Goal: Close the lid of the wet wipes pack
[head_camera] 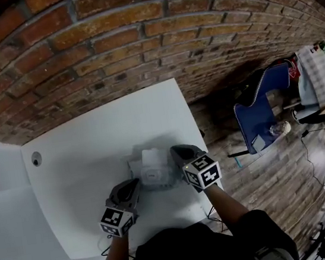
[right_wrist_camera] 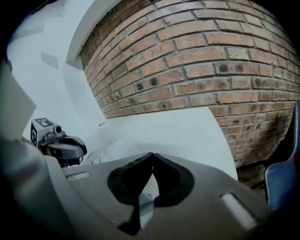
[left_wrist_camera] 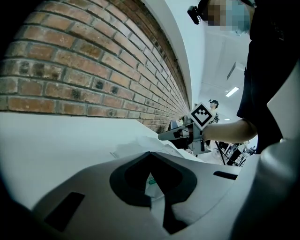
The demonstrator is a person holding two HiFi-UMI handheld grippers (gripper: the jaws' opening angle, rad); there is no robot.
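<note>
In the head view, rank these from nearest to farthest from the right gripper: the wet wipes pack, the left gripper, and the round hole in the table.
1. Wet wipes pack: just to the left of the right gripper.
2. Left gripper: on the pack's other side, nearer the person.
3. Round hole: far off by the table's left edge.

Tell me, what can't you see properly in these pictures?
1. Wet wipes pack, head view: too small, and white on the white table; whether its lid is open or shut cannot be told.
2. Pack's print, left gripper view: the left gripper hides all but a sliver with a green mark behind its own body.
3. Pack, right gripper view: the right gripper covers nearly all of it with its body.
</note>
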